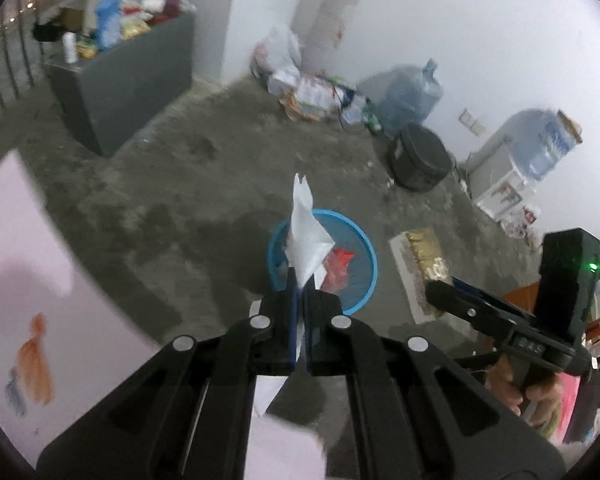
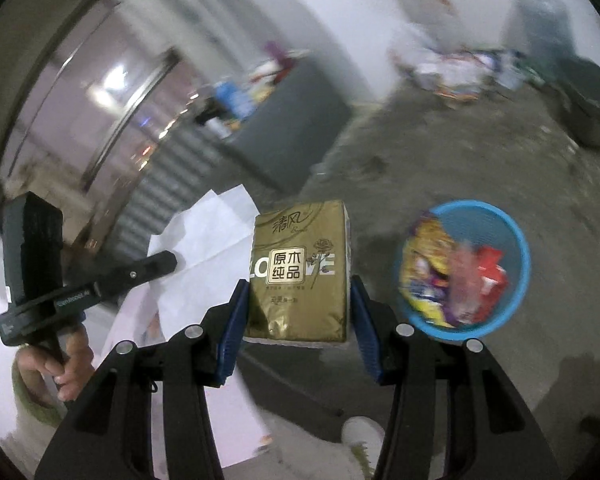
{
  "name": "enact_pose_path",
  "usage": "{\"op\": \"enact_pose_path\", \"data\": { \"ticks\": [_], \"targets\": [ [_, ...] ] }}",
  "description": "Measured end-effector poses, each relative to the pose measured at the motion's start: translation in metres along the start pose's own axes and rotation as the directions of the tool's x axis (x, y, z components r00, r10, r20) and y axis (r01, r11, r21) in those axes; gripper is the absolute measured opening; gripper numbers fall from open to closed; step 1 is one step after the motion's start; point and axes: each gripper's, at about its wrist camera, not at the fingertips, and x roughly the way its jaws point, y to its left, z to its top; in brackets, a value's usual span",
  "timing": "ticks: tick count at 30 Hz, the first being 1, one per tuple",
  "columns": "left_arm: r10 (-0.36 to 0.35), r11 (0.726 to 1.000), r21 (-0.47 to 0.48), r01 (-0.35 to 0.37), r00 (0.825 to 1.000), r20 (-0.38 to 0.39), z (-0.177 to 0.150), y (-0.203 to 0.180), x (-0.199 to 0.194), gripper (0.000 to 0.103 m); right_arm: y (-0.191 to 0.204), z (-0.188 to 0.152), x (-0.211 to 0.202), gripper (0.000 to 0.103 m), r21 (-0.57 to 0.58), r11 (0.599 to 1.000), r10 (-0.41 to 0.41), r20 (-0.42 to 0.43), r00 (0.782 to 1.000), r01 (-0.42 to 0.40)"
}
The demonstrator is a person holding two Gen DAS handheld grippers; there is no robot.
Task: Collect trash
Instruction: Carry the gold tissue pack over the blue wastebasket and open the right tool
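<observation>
Between the blue pads of my left gripper (image 1: 299, 292) a crumpled white paper (image 1: 306, 236) is pinched; the jaws are closed on it, and the sheet sticks up from the tips at the middle of the left wrist view. Past it, lower on the grey concrete floor (image 1: 188, 200), I see the blue basket (image 1: 366, 280) with red wrappers (image 1: 338, 268) inside.

My right gripper (image 2: 300, 292) holds a gold tissue pack (image 2: 300, 268) from both sides, one pad pressing on each side, and the pack stands upright at the centre of the right wrist view. To its right, on the floor, the same basket (image 2: 516, 276) shows colourful wrappers. At the left edge, a hand (image 2: 66, 364) grips the handle of the other gripper.
</observation>
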Motion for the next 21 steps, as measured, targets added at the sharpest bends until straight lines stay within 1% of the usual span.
{"op": "enact_pose_path", "data": {
  "ticks": [3,5,7,9,10,11,12,13,14,16,18,19,21],
  "targets": [
    [-0.021,1.000,-0.015,0.020,0.997,-0.076,0.015,-0.010,0.060,0.001,-0.042,0.004,0.012,0.049,0.080,0.996,-0.040,-0.016,0.999,0.041],
    [-0.045,0.998,-0.039,0.040,0.991,-0.124,0.023,-0.015,0.099,0.001,-0.066,0.010,0.028,0.049,0.125,0.990,-0.060,-0.035,0.998,0.064],
    [-0.071,0.996,-0.066,0.061,0.985,-0.158,0.030,-0.019,0.133,0.001,-0.087,0.013,0.044,0.049,0.151,0.984,-0.090,-0.054,0.994,0.097],
    [-0.083,0.994,-0.082,0.069,0.981,-0.178,0.036,-0.021,0.163,0.001,-0.107,0.018,0.060,0.050,0.174,0.978,-0.104,-0.068,0.992,0.114],
    [-0.097,0.992,-0.101,0.079,0.978,-0.184,0.040,-0.022,0.179,0.002,-0.120,0.021,0.071,0.052,0.183,0.973,-0.127,-0.072,0.989,0.138],
    [-0.102,0.990,-0.119,0.081,0.977,-0.186,0.041,-0.020,0.191,0.008,-0.127,0.024,0.080,0.052,0.189,0.970,-0.142,-0.076,0.987,0.154],
    [-0.113,0.986,-0.146,0.087,0.976,-0.186,0.044,-0.020,0.203,0.024,-0.135,0.026,0.089,0.054,0.193,0.967,-0.155,-0.080,0.985,0.168],
    [-0.128,0.980,-0.176,0.095,0.974,-0.189,0.044,-0.019,0.215,0.035,-0.147,0.027,0.100,0.058,0.195,0.964,-0.166,-0.085,0.982,0.180],
    [-0.131,0.975,-0.202,0.091,0.971,-0.197,0.043,-0.017,0.227,0.048,-0.160,0.027,0.113,0.060,0.199,0.958,-0.189,-0.096,0.977,0.205],
    [-0.131,0.971,-0.225,0.079,0.966,-0.223,0.040,-0.019,0.244,0.048,-0.180,0.026,0.133,0.062,0.218,0.939,-0.243,-0.125,0.962,0.265],
    [-0.142,0.969,-0.234,0.082,0.957,-0.253,0.035,-0.021,0.252,0.053,-0.193,0.021,0.146,0.062,0.239,0.923,-0.272,-0.149,0.951,0.302],
    [-0.146,0.968,-0.236,0.085,0.955,-0.257,0.033,-0.020,0.252,0.054,-0.196,0.018,0.147,0.062,0.246,0.919,-0.279,-0.149,0.949,0.309],
    [-0.137,0.971,-0.226,0.079,0.958,-0.253,0.031,-0.017,0.246,0.056,-0.198,0.012,0.144,0.064,0.255,0.918,-0.278,-0.137,0.951,0.305]
  ]
}}
